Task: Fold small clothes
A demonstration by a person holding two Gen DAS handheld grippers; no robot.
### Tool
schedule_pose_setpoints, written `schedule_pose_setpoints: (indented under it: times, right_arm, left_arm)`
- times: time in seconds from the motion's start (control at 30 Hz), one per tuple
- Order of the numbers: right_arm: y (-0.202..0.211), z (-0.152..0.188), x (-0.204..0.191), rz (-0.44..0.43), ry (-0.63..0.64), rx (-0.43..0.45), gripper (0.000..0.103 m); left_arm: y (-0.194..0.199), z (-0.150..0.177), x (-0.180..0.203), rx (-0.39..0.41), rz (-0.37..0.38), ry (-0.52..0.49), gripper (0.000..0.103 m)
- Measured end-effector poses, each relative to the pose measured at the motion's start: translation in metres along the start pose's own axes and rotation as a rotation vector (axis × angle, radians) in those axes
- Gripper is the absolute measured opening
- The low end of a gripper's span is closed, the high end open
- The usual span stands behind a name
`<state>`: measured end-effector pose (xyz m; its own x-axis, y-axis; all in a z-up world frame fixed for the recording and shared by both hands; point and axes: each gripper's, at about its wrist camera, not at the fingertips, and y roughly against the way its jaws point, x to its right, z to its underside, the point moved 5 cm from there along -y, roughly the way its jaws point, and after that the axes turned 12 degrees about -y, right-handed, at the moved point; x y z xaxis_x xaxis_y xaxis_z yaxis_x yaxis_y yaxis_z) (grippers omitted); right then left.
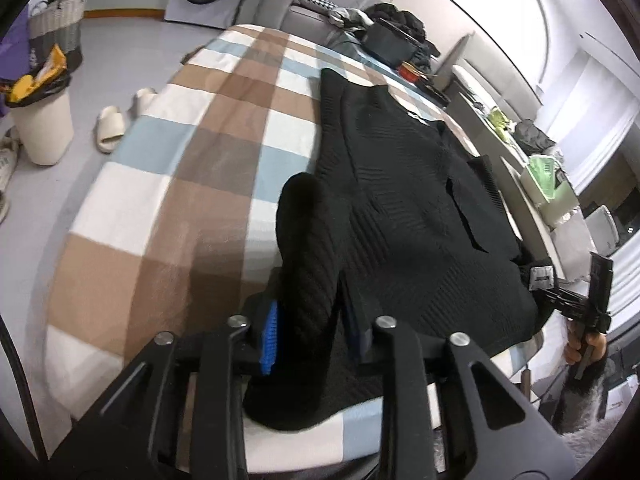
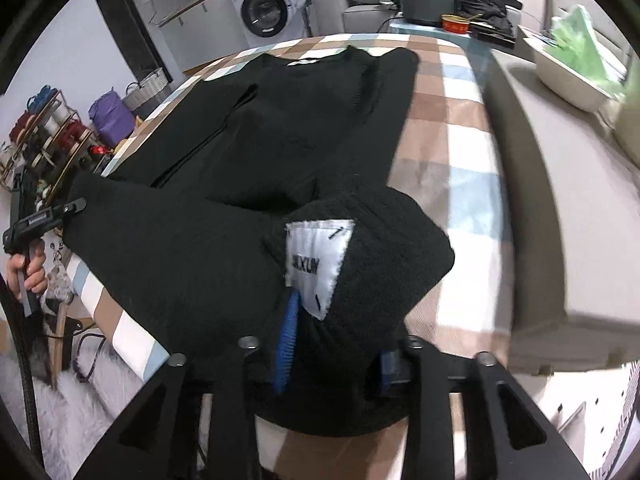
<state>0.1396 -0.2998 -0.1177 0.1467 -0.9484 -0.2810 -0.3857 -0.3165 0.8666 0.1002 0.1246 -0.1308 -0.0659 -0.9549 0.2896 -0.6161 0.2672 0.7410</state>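
A black ribbed knit sweater (image 1: 404,200) lies lengthwise on a checked blanket (image 1: 208,168), collar at the far end. My left gripper (image 1: 310,328) is shut on the sweater's near left hem corner, which bunches up between the blue pads (image 1: 269,336). My right gripper (image 2: 334,350) is shut on the near right hem corner of the sweater (image 2: 280,132), where a white label (image 2: 316,264) shows. The hem is lifted at both corners. The right gripper also shows at the right edge of the left wrist view (image 1: 560,292), the left gripper at the left edge of the right wrist view (image 2: 76,206).
The blanket (image 2: 456,128) covers a table. A grey sofa (image 2: 560,208) runs along its right side, with a basin (image 2: 568,72) on it. A dark cooker (image 2: 430,2) and red tin (image 2: 456,22) stand at the far end. A bin (image 1: 40,128) and slippers (image 1: 110,126) are on the floor at left.
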Motion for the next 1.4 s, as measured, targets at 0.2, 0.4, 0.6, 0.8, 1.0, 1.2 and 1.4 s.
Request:
schedule_pose_setpoints:
  times: [0.2,0.4,0.6,0.8,1.0,1.2,1.4]
  right_arm:
    - [0.029,0.007,0.003,-0.042,-0.012,0.027,0.045]
    - [0.063,0.023,0.003,-0.183,-0.023,0.050,0.046]
    - [0.054,0.049,0.011,-0.124,-0.022,-0.031,0.046]
    - [0.052,0.058,0.031,-0.109,-0.053,-0.045,0.046]
    - [0.037,0.052,0.053,-0.098,-0.133,-0.041,0.048]
    - [0.036,0.046,0.061,-0.114,-0.170,-0.007,0.051]
    - [0.058,0.039,0.045,-0.223,-0.124,0.075,0.051]
  left_arm:
    - [0.029,0.008,0.007,-0.004,-0.020,-0.025,0.039]
    - [0.046,0.015,0.018,-0.006,0.015,-0.050,0.047]
    - [0.046,0.021,0.026,-0.046,0.019,-0.085,0.047]
    - [0.038,0.024,0.027,-0.071,0.006,-0.082,0.047]
    - [0.028,0.027,0.022,-0.097,-0.012,-0.080,0.047]
    - [0.024,0.026,0.021,-0.102,-0.013,-0.072,0.047]
    - [0.023,0.025,0.022,-0.100,-0.007,-0.073,0.047]
